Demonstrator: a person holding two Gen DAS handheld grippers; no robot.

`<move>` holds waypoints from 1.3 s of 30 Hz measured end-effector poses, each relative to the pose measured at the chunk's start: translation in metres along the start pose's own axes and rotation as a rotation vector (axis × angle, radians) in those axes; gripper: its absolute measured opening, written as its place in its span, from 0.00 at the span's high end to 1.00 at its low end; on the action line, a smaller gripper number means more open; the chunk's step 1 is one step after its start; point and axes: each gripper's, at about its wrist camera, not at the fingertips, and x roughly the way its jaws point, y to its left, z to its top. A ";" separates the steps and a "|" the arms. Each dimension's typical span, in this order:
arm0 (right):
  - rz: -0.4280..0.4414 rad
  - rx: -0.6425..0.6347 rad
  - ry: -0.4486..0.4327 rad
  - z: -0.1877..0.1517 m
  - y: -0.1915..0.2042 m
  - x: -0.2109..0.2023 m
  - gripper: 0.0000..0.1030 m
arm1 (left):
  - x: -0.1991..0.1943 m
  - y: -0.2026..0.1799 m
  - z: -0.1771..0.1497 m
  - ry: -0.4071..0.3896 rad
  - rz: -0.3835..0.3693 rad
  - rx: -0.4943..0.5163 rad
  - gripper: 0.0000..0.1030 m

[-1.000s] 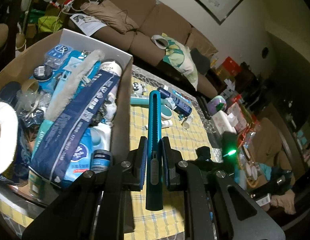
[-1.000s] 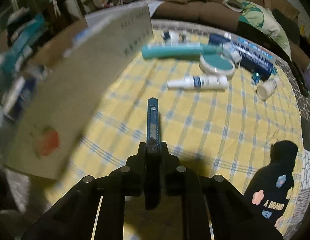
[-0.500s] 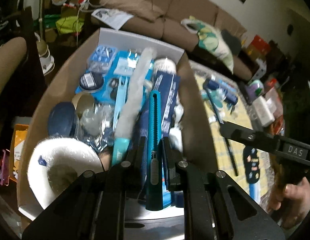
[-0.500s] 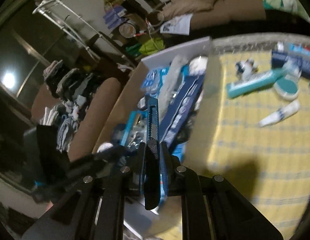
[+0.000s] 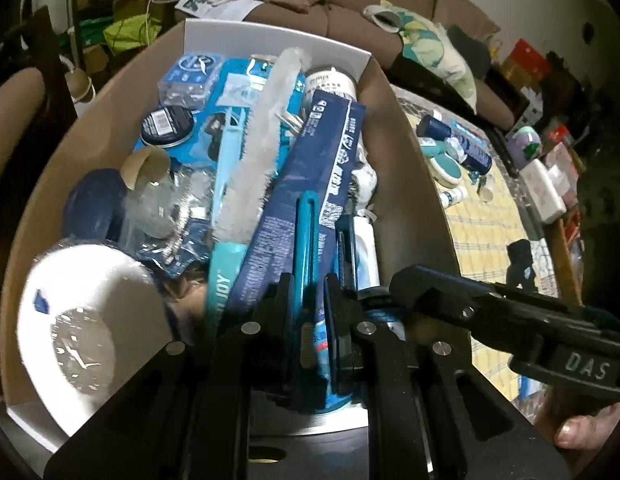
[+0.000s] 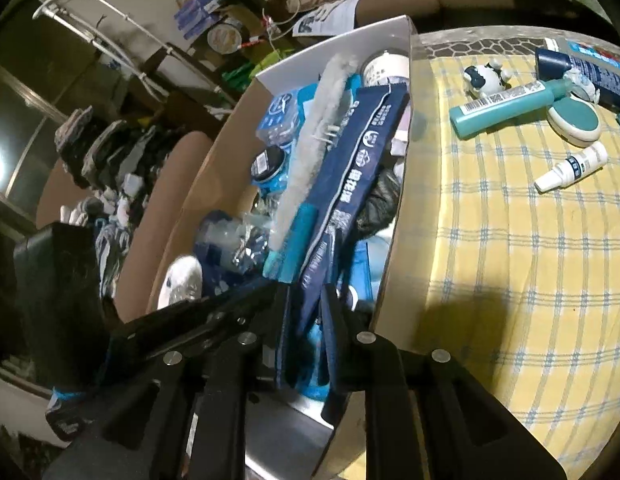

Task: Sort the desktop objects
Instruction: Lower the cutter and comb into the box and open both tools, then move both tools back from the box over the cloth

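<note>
A cardboard box (image 5: 413, 152) full of toiletries fills the left wrist view and shows in the right wrist view (image 6: 393, 240). My left gripper (image 5: 308, 280) hangs over the box, its jaws around a long teal utility knife (image 5: 306, 232), with small gaps showing beside the knife. My right gripper (image 6: 304, 300) is open and empty over the box's near end. A dark blue utility knife (image 5: 343, 248) lies in the box, right of the teal one. My right gripper also shows in the left wrist view (image 5: 489, 304).
On the yellow checked tablecloth (image 6: 509, 240), right of the box, lie a teal tube (image 6: 505, 108), a round teal compact (image 6: 575, 124), a small white bottle (image 6: 571, 168), a cow figure (image 6: 483, 76) and a blue tube (image 6: 581, 68). A white paper roll (image 5: 90, 328) sits in the box.
Both grippers moved from over the table to over the box. My right gripper opened and let go of its dark blue knife, which now lies in the box.
</note>
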 end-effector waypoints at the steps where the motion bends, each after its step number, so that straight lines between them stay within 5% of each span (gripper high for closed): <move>1: 0.004 0.001 0.000 0.000 -0.001 -0.002 0.85 | 0.001 0.000 0.000 0.005 0.002 -0.002 0.86; 11: -0.117 -0.185 -0.056 -0.005 0.014 -0.041 0.59 | -0.017 0.001 -0.002 -0.030 0.032 -0.012 0.65; 19: -0.193 -0.262 -0.094 -0.014 0.020 -0.067 0.46 | -0.040 -0.017 -0.014 -0.066 0.055 0.024 0.33; 24: -0.256 -0.279 -0.122 -0.024 0.021 -0.080 0.13 | -0.055 -0.026 -0.021 -0.079 0.045 0.033 0.18; 27: -0.278 -0.269 -0.148 -0.030 0.019 -0.092 0.05 | -0.065 -0.034 -0.026 -0.092 0.052 0.060 0.10; 30: -0.306 -0.270 -0.160 -0.036 0.016 -0.102 0.00 | -0.076 -0.044 -0.031 -0.113 0.057 0.078 0.00; 39: -0.382 -0.286 -0.178 -0.056 0.003 -0.132 0.00 | -0.092 -0.076 -0.041 -0.139 0.077 0.124 0.00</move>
